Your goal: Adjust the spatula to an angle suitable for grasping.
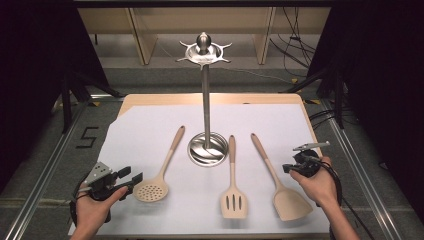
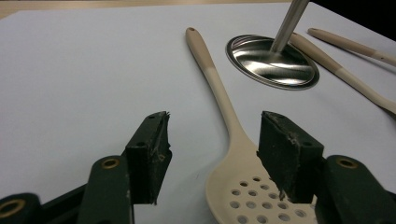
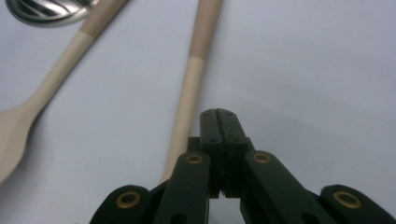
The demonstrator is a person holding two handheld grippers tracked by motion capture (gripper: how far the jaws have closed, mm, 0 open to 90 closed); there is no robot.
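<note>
Presently, on the table (image 1: 150, 107) under a white sheet:

1. Utensil stand (image 1: 206, 100): steel pole on a round base (image 2: 273, 60), near the middle of the table; its hook ring at the top carries nothing.
2. Perforated spoon (image 1: 151, 190): lies flat left of the stand's base, bowl toward the near edge, handle pointing away. In the left gripper view its bowl is cut off by the lower frame edge.
3. Slotted turner (image 1: 234, 200): lies just right of the base, blade toward the near edge.
4. Solid turner (image 1: 290, 202): lies right of the slotted one, handle slanting toward the stand, blade near the near right corner. In the right gripper view part of its handle is hidden behind the jaws.
5. Left gripper (image 1: 131, 181): at the near left corner, jaws wide apart and holding nothing. In the left gripper view they straddle the spoon's neck; whether a pad touches the bowl's rim cannot be told.
6. Right gripper (image 1: 288, 168): near the right edge, just beside the solid turner's handle, jaws pressed together with nothing between them.
7. Surroundings: grey floor, cables (image 1: 295, 45) beyond the far edge, a "5" (image 1: 86, 137) marked on the floor to the left.
</note>
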